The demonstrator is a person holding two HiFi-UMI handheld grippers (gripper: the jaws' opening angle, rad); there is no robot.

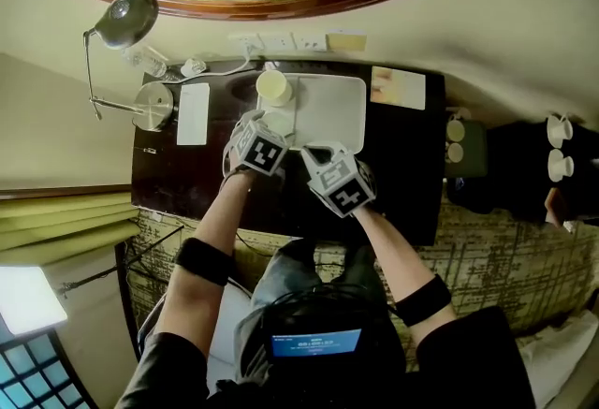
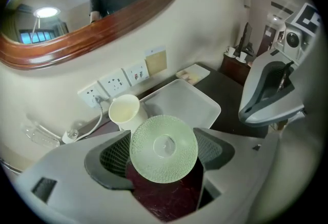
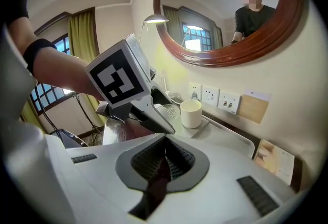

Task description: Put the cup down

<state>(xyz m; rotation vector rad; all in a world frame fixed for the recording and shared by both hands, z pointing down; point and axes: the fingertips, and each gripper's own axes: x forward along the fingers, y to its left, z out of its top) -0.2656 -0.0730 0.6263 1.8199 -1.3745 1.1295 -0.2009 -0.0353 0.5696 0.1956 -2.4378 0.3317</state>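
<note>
A pale green, textured glass cup (image 2: 164,136) sits crosswise between the jaws of my left gripper (image 2: 164,152), its round base facing the camera; the pads press on its sides. It hangs over the near edge of a white tray (image 2: 192,100) on the dark desk (image 1: 402,173). A cream cup (image 2: 124,111) stands at the tray's far left corner, next to the wall. In the head view my left gripper (image 1: 255,151) is at the tray's (image 1: 342,112) near left edge, in front of the cream cup (image 1: 274,86). My right gripper (image 3: 165,159) is shut and empty, just to the right of it.
A desk lamp (image 1: 126,19) with a round base (image 1: 153,106) and a white pad (image 1: 194,113) stand left of the tray. Wall sockets (image 2: 120,82) and a cable run behind the cream cup. A booklet (image 1: 398,87) lies right of the tray. White cups (image 1: 560,131) stand on a side cabinet.
</note>
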